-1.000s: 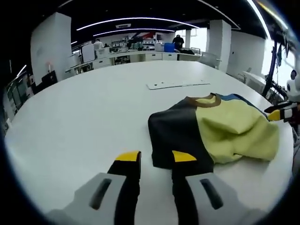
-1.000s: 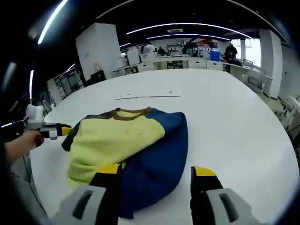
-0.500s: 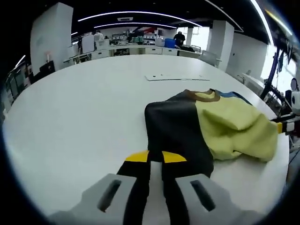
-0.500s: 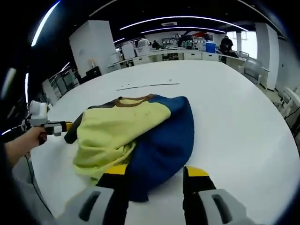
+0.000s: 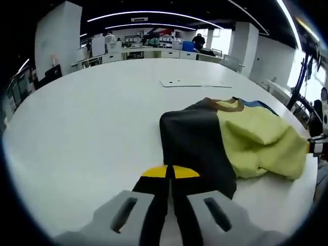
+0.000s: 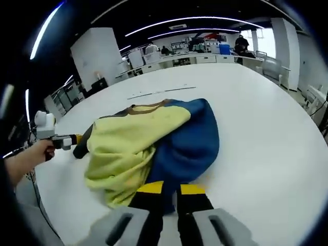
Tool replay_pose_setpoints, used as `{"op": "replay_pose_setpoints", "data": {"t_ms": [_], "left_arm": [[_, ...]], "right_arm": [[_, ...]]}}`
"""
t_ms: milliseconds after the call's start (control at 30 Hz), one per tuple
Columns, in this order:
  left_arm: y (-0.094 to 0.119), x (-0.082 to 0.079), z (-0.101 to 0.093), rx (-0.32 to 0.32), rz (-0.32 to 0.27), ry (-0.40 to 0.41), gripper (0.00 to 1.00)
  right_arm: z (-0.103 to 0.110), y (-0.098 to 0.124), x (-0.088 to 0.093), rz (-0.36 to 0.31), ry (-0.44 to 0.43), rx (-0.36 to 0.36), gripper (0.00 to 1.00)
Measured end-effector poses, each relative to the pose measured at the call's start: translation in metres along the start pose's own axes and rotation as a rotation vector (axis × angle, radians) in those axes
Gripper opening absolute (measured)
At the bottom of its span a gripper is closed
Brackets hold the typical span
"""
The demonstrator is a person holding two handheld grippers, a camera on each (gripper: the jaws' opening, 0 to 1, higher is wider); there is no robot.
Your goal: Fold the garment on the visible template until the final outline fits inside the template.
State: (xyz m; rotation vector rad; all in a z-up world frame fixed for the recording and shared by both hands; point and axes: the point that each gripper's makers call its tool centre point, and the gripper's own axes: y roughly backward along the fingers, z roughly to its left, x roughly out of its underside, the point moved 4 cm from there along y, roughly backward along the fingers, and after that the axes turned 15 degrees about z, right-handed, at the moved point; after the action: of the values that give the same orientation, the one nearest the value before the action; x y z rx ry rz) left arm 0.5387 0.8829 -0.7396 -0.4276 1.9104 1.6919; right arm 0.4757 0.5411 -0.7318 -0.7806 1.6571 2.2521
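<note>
Left gripper view: my left tongs (image 5: 170, 173), open a second ago, have now closed on the black edge of the shirt (image 5: 225, 143), which lies bunched on the white table (image 5: 87, 128). Right gripper view: my right tongs (image 6: 171, 188), earlier spread wide, have now closed on the blue hem of the shirt (image 6: 154, 143). Both edges seem gripped, so I judge a fold can begin. I cannot see the template's outline.

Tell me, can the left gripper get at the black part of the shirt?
Probably yes. The left gripper is shut right at the near edge of the shirt's black part, with nothing between them on the white table.
</note>
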Motion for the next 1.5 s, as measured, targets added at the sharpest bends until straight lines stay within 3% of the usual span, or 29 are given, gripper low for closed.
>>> {"op": "replay_pose_setpoints", "data": {"t_ms": [133,200,267,533,733,1000,1100,1200,1500], "left_arm": [[0.006,0.000,0.003,-0.034,0.002,-0.067,0.00],[0.010,-0.001,0.006,-0.033,-0.006,-0.058,0.00],[0.014,-0.004,0.009,-0.002,-0.038,0.020,0.00],[0.026,-0.004,0.022,-0.027,-0.050,0.036,0.00],[0.032,-0.004,0.030,-0.050,-0.052,0.039,0.00],[0.036,-0.010,0.037,-0.068,-0.065,0.034,0.00],[0.037,-0.012,0.042,-0.083,-0.067,0.025,0.00],[0.034,-0.017,0.047,-0.090,-0.058,0.020,0.00],[0.033,-0.032,0.057,-0.128,-0.076,0.002,0.00]], "right_arm": [[-0.001,0.003,-0.001,-0.017,0.005,-0.010,0.00],[-0.004,0.007,-0.003,-0.030,0.020,0.002,0.00],[-0.008,0.010,-0.004,-0.035,0.027,0.028,0.00],[-0.022,0.027,-0.015,-0.031,0.055,0.054,0.00],[-0.042,0.040,-0.014,0.000,0.029,0.037,0.00],[-0.077,0.049,-0.015,0.034,0.045,0.090,0.00],[-0.090,0.049,-0.015,0.079,0.051,0.106,0.00],[-0.099,0.050,-0.020,0.068,0.048,0.112,0.00],[-0.135,0.048,-0.030,0.110,0.087,0.208,0.00]]}}
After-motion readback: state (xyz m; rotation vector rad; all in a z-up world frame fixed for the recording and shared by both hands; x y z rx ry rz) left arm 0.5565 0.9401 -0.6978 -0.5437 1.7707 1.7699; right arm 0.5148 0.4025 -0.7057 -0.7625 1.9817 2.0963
